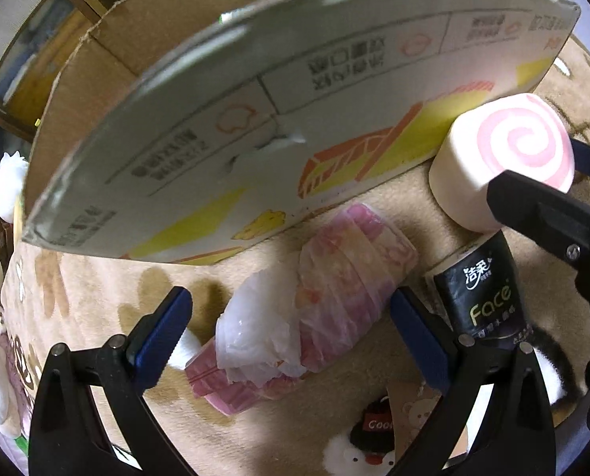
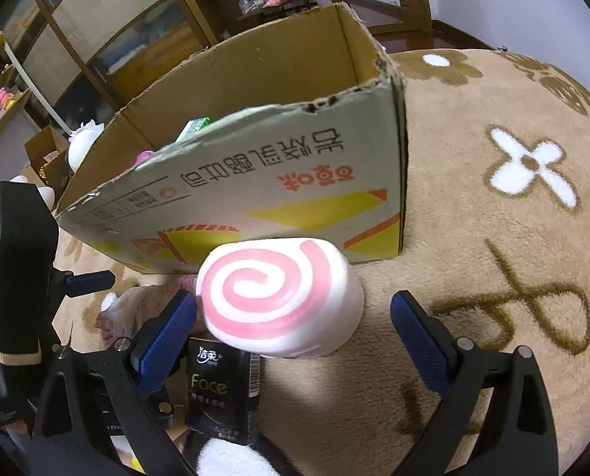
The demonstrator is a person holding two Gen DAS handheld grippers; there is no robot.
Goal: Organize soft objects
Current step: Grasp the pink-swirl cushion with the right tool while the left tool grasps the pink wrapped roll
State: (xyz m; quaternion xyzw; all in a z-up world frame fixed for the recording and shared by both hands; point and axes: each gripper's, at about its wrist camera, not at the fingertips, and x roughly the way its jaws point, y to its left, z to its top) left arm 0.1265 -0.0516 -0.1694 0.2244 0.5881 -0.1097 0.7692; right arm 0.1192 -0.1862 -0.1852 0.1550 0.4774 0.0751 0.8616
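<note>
Grippers are both spread wide and neither holds anything.

Left gripper (image 1: 291, 337): its blue-padded fingers (image 1: 160, 335) straddle a pink-and-white crinkled plastic pack of soft tissue (image 1: 314, 309) lying flat on the beige plush blanket with brown and white flower prints (image 1: 96, 285). The pack sits directly ahead of and between the jaws, not yet touched by either pad as far as can be seen. Its long axis runs diagonally, from near-left to far-right of the tool, so the jaws do not cross it squarely. Just beyond it stands the printed white wall of an open brown cardboard box (image 1: 255, 119).

Right gripper (image 2: 295, 321): directly ahead between its jaws lies a white squishy cylinder with a pink spiral face (image 2: 279, 297), resting on the blanket just in front of the box wall. The spiral face tilts up toward the tool. Below it, nearer the left finger, stands a small black tissue packet printed "Face" (image 2: 221, 392).

Assessment: each hand has a soft item in reach. The box opening lies beyond and above both tools. The left pack's diagonal lie probably calls for a wrist turn before closing; the right cylinder is nearly centred but wide, leaving little margin at the left pad.
</note>
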